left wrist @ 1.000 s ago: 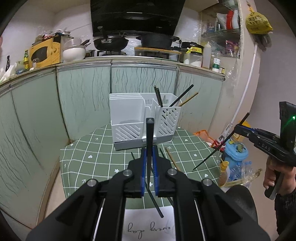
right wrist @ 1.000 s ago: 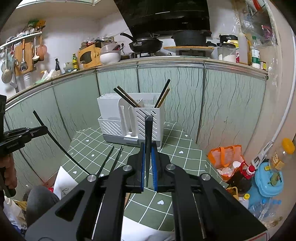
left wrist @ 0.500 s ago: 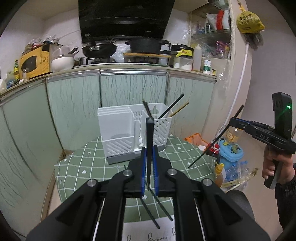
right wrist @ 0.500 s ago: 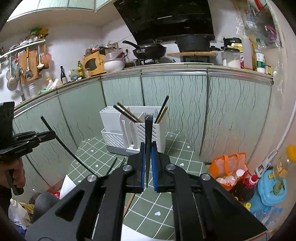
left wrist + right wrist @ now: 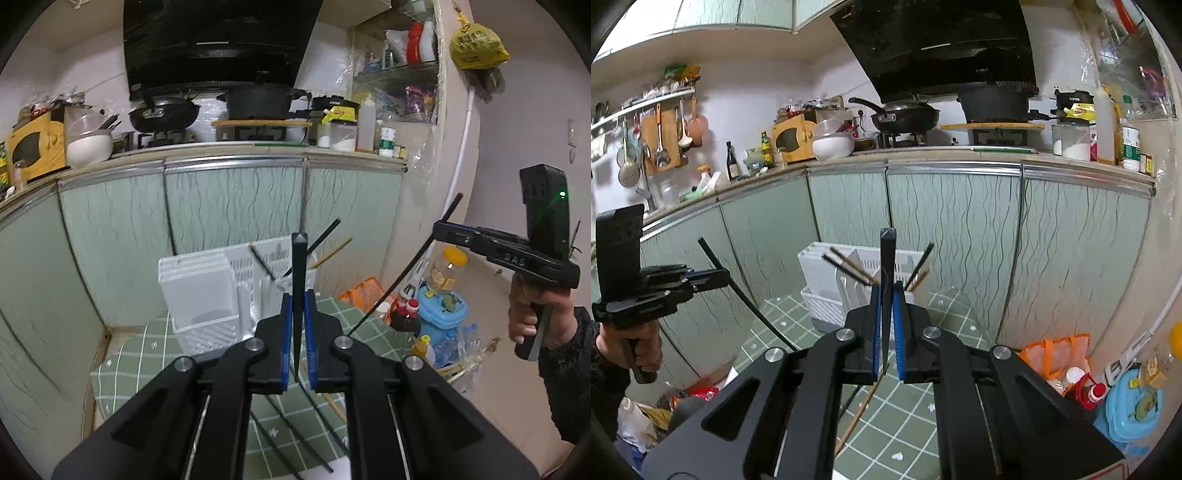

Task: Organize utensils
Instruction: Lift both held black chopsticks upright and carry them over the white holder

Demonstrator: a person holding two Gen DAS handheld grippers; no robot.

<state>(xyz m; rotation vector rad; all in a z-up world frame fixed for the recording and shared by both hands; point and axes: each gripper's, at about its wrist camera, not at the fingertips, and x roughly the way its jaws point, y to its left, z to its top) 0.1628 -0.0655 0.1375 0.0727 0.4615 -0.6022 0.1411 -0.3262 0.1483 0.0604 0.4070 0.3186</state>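
Chopsticks are the matter in both views. From the left wrist camera, the left gripper (image 5: 297, 332) is closed narrow on one black chopstick (image 5: 297, 295), which stands almost upright between the blue pads (image 5: 285, 339). Beyond it, on the bench (image 5: 155, 350) with the green checked cloth, stands a white utensil holder (image 5: 207, 295), and a few chopsticks lean out of its right compartment. Loose chopsticks (image 5: 291, 424) lie on the cloth near the gripper. At the right, a hand (image 5: 532, 317) holds the right gripper (image 5: 443, 230), and a long black chopstick (image 5: 410, 269) is clamped at its tip, slanting down to the left, well apart from the holder.

From the right wrist camera, the right gripper (image 5: 886, 332) also is closed narrow on its black chopstick (image 5: 886, 295), nearly upright. The white utensil holder (image 5: 827, 288) is on the far side of the bench (image 5: 923, 406), with dark and wooden chopsticks leaning in it. One wooden chopstick (image 5: 857, 417) lies on the cloth below the gripper. At the left, the left gripper (image 5: 722, 275) holds its black chopstick (image 5: 746, 295) slanting over the near left edge of the bench.
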